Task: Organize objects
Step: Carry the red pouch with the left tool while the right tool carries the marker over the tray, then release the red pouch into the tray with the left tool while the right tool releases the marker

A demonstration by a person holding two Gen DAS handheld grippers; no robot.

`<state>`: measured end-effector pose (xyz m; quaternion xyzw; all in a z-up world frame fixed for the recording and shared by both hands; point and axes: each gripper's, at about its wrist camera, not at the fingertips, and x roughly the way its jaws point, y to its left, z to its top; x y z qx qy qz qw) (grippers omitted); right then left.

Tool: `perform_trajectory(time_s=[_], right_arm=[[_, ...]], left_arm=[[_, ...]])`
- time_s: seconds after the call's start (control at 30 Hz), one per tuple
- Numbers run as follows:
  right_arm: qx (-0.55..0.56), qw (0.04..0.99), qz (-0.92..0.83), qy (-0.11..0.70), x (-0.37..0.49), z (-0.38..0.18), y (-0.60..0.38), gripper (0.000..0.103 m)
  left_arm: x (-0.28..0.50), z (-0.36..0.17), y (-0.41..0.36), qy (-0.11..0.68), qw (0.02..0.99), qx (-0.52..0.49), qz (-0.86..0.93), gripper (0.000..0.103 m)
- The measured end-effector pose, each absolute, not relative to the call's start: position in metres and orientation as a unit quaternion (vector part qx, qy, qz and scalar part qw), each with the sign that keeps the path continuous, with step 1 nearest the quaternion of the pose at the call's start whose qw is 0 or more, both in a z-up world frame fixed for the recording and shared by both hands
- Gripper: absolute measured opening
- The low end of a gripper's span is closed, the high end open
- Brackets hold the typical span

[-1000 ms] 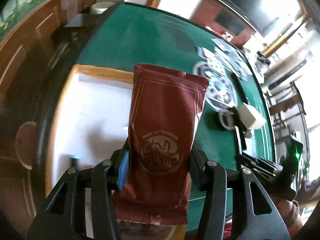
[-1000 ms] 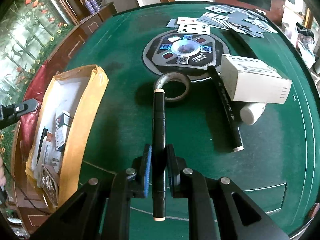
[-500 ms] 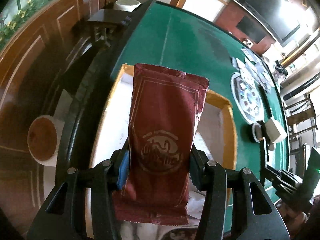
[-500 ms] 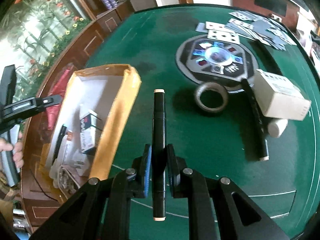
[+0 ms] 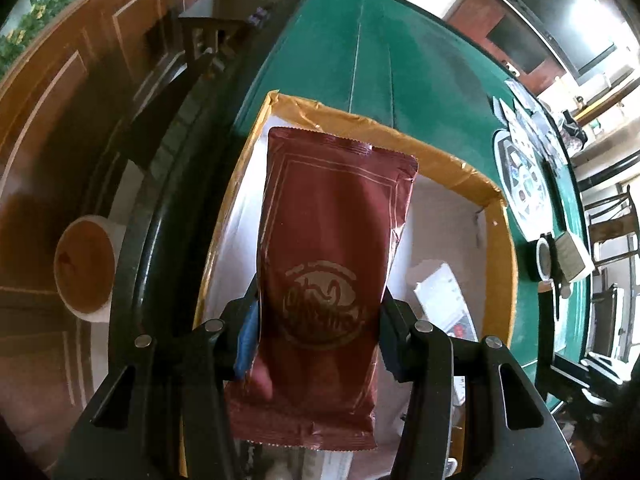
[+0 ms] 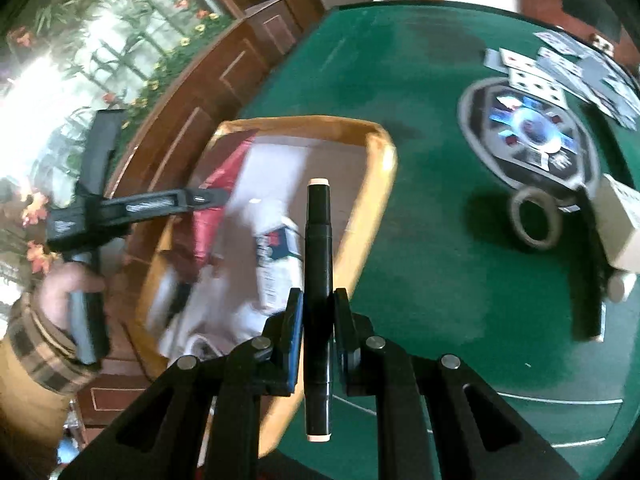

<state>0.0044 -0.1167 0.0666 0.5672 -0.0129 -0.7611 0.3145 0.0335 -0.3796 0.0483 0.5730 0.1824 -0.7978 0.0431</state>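
Both hands have swung over the tape-edged box [image 5: 496,248]. Left gripper [image 5: 320,312] pinches the maroon pouch [image 5: 332,248] above it; right gripper [image 6: 316,312] clamps the black marker [image 6: 318,280] at its rim. I'd lower the pouch flat, clear of the cartons, before letting go.

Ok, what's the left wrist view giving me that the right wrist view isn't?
Left wrist only: the front of the red pouch clamped in the left tool, held over the box, and a brown-filled round bowl beyond the table edge.
Right wrist only: the black marker gripped in the right tool, and the hand holding the left tool.
Both: the open yellow-rimmed box, the tape roll and the green table.
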Motion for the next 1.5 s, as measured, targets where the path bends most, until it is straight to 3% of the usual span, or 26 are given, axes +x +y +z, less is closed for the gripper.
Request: perform_trajectory(time_s=[0.2,0.6,0.93,1.5], right_arm=[[0.574,0.339,-0.746,-0.001,0.002,0.065,-0.158,0.013],[0.650,0.346,-0.675,-0.058,-0.006,0.025,-0.208,0.013],[0.646,0.298,-0.699,-0.073,-0.023,0.015,-0.192,0.013],[0.642,0.316,-0.697,-0.056,-0.022,0.021,-0.194,0.014]], left_arm=[[0.034,0.041,-0.383,0.175,0.048,0.578,-0.795,0.050],[0.030,0.040,-0.382,0.167,0.053,0.577,-0.798,0.050],[0.033,0.039,-0.377,0.160,0.058,0.576,-0.800,0.050],[0.033,0.035,-0.368,0.129,0.069,0.584,-0.798,0.051]])
